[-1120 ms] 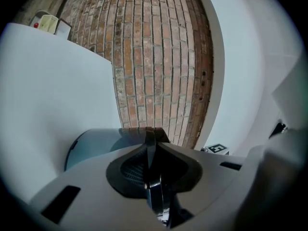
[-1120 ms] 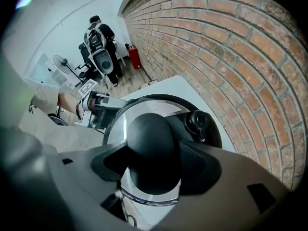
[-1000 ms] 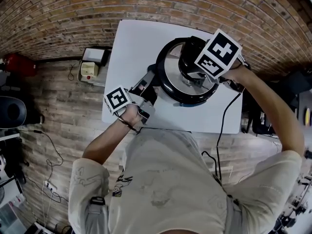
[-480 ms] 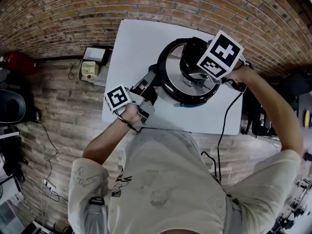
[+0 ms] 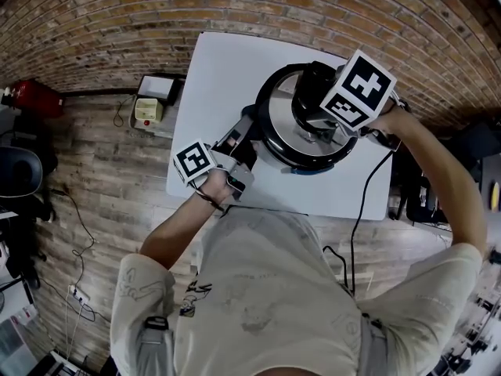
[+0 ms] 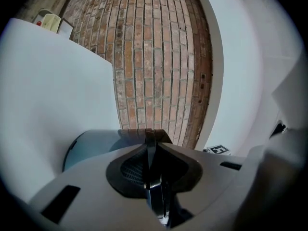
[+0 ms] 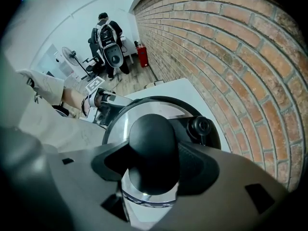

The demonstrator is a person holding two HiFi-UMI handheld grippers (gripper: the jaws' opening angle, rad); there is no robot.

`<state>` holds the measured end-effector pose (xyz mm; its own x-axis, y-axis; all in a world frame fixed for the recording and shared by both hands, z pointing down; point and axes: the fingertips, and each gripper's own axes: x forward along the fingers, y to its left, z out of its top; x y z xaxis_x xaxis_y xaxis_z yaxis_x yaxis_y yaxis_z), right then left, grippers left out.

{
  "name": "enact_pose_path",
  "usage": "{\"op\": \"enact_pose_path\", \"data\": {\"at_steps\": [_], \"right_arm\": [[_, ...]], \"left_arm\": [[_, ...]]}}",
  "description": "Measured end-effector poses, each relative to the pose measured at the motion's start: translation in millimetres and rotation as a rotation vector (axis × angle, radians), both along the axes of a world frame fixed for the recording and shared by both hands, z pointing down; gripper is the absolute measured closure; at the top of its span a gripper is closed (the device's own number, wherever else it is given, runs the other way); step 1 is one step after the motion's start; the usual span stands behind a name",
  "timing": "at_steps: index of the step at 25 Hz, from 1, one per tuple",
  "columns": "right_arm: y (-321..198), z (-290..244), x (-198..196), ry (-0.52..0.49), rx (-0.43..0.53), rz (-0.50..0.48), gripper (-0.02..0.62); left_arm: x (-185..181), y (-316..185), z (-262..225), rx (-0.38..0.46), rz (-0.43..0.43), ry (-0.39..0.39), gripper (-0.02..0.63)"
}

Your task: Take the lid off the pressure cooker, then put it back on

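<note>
Upper centre, on the tabletop, stands the pressure cooker, likely heavy, rigid steel; right gripper fingers clasp its smooth lid knob, left gripper fingers pinch the side handle

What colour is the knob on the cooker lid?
Black knob on the shiny steel lid; shows best in the right gripper view.

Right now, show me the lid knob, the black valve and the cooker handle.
lid knob [image 7: 153, 148]: right gripper view, the top of its black dome.
valve [image 7: 199, 125]: right gripper view, its round black cap.
cooker handle [image 6: 150, 174]: left gripper view, its thin dark upright edge.
</note>
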<state>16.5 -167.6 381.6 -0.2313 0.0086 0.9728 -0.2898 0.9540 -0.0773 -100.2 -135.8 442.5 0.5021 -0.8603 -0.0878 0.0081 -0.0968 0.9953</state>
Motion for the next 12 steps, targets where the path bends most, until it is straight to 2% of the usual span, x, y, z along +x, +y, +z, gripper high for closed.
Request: {"op": "enact_pose_path", "data": {"at_steps": [5, 10, 12], "right_arm": [[-1.9, -14.1, -1.0, -0.025, 0.015, 0.004, 0.301], [0.2, -32.1, 4.5, -0.055, 0.017, 0.024, 0.301], [0.7, -40.6, 9.7, -0.062, 0.033, 0.035, 0.301]], "left_arm": [[-2.3, -0.1, -0.8, 0.019, -0.063, -0.001, 0.538], [-7.6, 2.5, 4.8, 0.039, -0.123, -0.102, 0.528], [-7.0, 2.2, 0.3, 0.058, -0.147, -0.089, 0.523]]}}
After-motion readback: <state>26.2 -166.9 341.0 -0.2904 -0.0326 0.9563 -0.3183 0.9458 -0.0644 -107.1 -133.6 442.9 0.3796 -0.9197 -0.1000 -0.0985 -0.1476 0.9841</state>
